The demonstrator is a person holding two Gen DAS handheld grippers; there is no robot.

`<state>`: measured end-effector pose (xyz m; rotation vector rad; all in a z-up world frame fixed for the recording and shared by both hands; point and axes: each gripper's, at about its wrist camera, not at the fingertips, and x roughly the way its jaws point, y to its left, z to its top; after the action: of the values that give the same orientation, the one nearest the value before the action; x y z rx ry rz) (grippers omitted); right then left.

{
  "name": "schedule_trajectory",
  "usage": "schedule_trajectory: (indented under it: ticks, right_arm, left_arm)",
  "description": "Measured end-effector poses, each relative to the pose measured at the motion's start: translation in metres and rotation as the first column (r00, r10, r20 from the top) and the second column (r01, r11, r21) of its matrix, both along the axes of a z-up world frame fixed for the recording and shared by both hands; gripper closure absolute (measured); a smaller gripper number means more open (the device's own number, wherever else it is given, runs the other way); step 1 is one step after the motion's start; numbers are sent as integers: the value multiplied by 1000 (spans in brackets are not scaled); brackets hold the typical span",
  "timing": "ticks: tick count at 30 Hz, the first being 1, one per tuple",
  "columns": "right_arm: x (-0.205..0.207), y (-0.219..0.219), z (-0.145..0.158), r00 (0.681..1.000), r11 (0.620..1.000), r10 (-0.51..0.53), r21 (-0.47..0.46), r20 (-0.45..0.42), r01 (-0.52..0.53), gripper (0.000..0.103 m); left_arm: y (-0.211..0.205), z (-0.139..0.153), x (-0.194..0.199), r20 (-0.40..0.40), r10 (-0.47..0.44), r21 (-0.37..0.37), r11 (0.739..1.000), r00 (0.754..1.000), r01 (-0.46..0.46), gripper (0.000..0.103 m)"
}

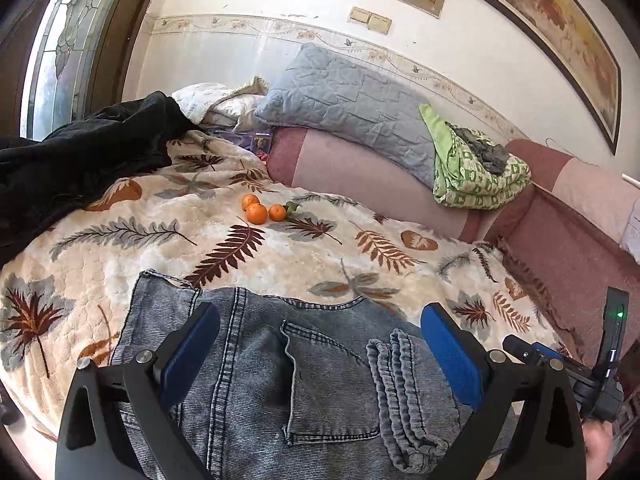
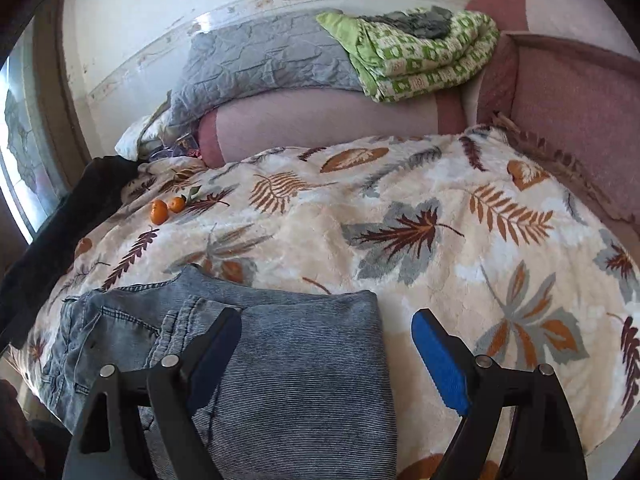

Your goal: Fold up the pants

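Grey-blue denim pants (image 1: 288, 376) lie folded on the leaf-patterned blanket (image 1: 224, 248) near its front edge, a back pocket and a rolled hem facing up. My left gripper (image 1: 320, 320) hangs open just above them, blue pads wide apart with nothing between. In the right wrist view the same folded pants (image 2: 288, 368) show a smooth folded panel on the right and the pocket side on the left. My right gripper (image 2: 326, 324) is open over that panel's right edge, holding nothing. Part of the right gripper's body (image 1: 604, 364) shows at the left view's right edge.
Three mandarins (image 1: 258, 210) sit on the blanket beyond the pants. A black garment (image 1: 84, 152) is heaped at the left. A grey quilted pillow (image 1: 344, 108) and a green patterned blanket (image 1: 476, 172) rest on the pink bolster (image 1: 360, 184) by the wall.
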<state>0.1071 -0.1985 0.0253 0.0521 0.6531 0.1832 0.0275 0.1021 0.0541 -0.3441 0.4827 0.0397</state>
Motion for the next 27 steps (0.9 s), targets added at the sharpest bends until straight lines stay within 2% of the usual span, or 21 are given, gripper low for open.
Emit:
schedule_trajectory:
  ticks: [2,6,10,12,14,18,20,23,25,27]
  right_arm:
    - [-13,12,12,1000,997,22,70,3,-22,14]
    - [-43,42,33,996,988,69,132,52,-75,14]
    - [-53,72,30,989,971,134,192,59,-143,14]
    - [-51,89,19,985,962,169,213,38,-173,13]
    - [-47,107,9,978,959,207,191,21,-207,13]
    - [-45,124,-10,947,934,317,189,-48,-303,13]
    - [-38,123,-26,928,921,345,239,-137,-307,13]
    - [-24,114,-48,899,901,360,342,-250,-266,13]
    - [-20,105,-53,895,888,360,391,-262,-243,13]
    - [-19,96,-49,901,875,361,421,-242,-238,13]
  left_arm:
    - [3,-1,1,1,-4,-28,1000,1000,4,3]
    - [8,-3,5,-14,3,-71,997,1000,-4,3]
    - [10,-4,-1,-15,30,-55,998,999,-30,3]
    - [13,-3,-5,-19,51,-33,998,999,-52,3]
    - [17,-3,-11,-19,80,-1,997,997,-81,3]
    - [25,-4,-11,-40,127,21,992,991,-126,3]
    - [24,-7,-8,-62,135,27,991,989,-134,3]
    - [14,-8,-3,-92,129,81,989,987,-121,3]
    - [8,-5,-2,-107,127,112,987,986,-115,3]
    - [3,3,-3,-81,119,134,985,990,-108,3]
